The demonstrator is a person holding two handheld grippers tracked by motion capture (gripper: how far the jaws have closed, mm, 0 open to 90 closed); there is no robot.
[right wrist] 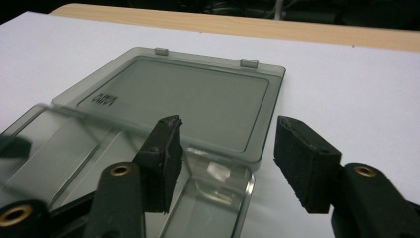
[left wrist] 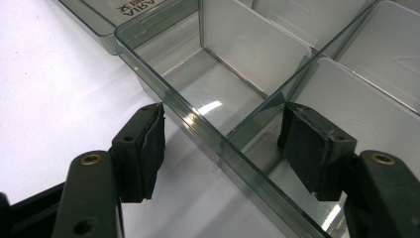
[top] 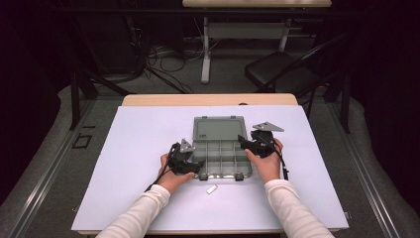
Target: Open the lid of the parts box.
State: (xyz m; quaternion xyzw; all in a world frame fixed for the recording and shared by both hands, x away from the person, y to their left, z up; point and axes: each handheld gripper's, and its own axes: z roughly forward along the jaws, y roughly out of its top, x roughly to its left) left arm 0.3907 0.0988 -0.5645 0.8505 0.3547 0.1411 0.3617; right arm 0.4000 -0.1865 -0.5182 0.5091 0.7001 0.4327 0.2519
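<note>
A clear grey compartment box (top: 221, 174) lies open on the white table sheet, its flat lid (top: 220, 130) folded back away from me. My left gripper (top: 199, 166) is at the box's front left corner. In the left gripper view its jaws (left wrist: 228, 144) straddle the box's outer wall (left wrist: 198, 124), one pad outside and one inside a compartment, with gaps on both sides. My right gripper (top: 243, 142) hovers at the box's right rear corner. In the right gripper view it (right wrist: 225, 153) stands open over a corner compartment (right wrist: 210, 201), beside the lid (right wrist: 183, 99), with nothing between the pads.
A small white piece (top: 212, 189) lies on the sheet just in front of the box. The white sheet (top: 148, 148) covers a wooden table whose far edge (top: 208, 99) shows beyond it. A dark chair (top: 282, 72) and another table's legs stand behind.
</note>
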